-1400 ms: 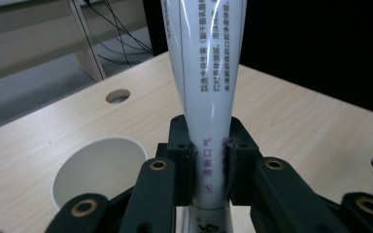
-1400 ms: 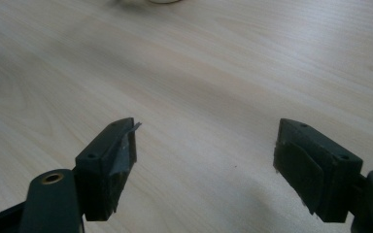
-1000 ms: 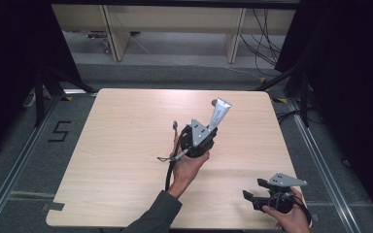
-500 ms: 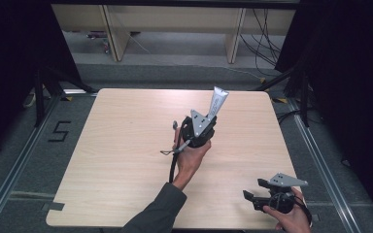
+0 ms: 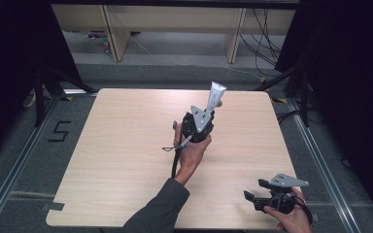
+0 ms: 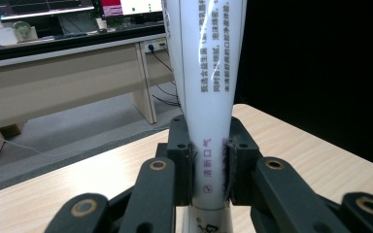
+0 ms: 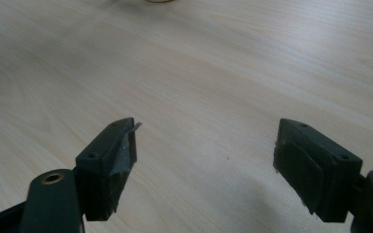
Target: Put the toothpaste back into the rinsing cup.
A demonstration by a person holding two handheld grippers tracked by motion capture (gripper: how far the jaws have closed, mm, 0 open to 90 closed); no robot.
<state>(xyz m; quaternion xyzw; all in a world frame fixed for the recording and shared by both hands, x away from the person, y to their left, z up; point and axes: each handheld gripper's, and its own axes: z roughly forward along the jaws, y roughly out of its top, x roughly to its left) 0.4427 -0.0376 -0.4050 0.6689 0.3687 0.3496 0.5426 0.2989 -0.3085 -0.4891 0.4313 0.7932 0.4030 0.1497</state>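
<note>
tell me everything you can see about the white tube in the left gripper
The tube is white, soft-looking plastic, printed with dark and purple text. It narrows near the cap end and flattens wider toward the far end. The left gripper, shut on the narrow part, holds it in the air above the table, pointing up and away.

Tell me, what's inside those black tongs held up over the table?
A white tube with printed text, clamped between the left tongs. Its lower end is hidden behind them.
</note>
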